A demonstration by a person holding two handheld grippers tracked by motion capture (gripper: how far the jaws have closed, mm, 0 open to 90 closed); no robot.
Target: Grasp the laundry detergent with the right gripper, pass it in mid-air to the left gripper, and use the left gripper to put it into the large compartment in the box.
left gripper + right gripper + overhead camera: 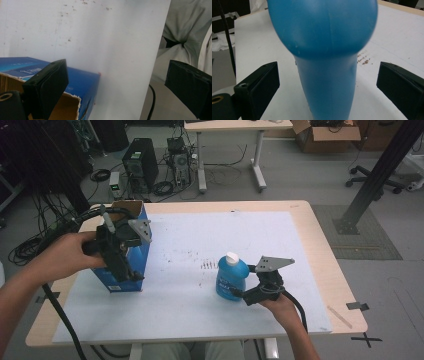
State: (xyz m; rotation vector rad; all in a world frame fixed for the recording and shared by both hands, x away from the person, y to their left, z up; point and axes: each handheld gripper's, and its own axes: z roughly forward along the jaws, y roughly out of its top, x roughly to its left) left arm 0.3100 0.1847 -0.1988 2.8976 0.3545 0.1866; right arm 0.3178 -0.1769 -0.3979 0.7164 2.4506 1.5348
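Now my right gripper [248, 287] has its jaws apart around the bottle [231, 276] near the table's [320, 250] front edge. My left gripper [131, 270], also apart, straddles the box's [136, 257] wall. Closing off-centre could tip the bottle.

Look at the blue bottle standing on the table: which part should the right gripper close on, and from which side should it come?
Best the narrow lower part of the blue bottle, below its bulge, approached level from the person's side. The right gripper already has its open jaws either side of that part, and the wider bulge above should keep the upright bottle from slipping down.
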